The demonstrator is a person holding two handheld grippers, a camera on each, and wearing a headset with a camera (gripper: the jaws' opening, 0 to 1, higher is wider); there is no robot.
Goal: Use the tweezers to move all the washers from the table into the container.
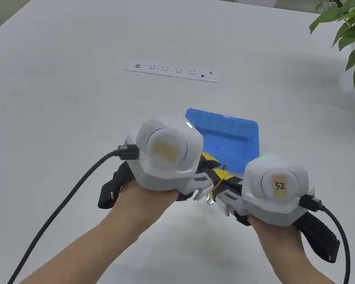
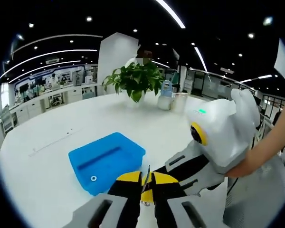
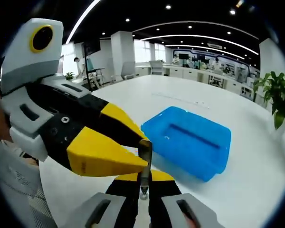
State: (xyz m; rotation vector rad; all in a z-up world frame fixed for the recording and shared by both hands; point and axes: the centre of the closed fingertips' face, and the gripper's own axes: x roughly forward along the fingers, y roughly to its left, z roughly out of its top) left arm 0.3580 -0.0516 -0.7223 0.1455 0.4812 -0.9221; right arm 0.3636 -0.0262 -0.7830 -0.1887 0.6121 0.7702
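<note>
At the bottom centre of each gripper view, the left gripper (image 2: 147, 183) and right gripper (image 3: 143, 184) met tip to tip, each with its yellow-tipped jaws pressed together on the same slim metal tweezers (image 3: 144, 159) over the white table (image 1: 77, 106). Just beyond them sat the blue container (image 2: 126, 151), with one washer (image 2: 93, 178) on its floor at lower left in the left gripper view. Farther back in the head view, a white power strip (image 1: 171, 71) lay at upper centre and a leafy plant (image 1: 350, 35) stood at the upper right edge.

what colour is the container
The container is plain bright blue. It shows best in the right gripper view.
</note>
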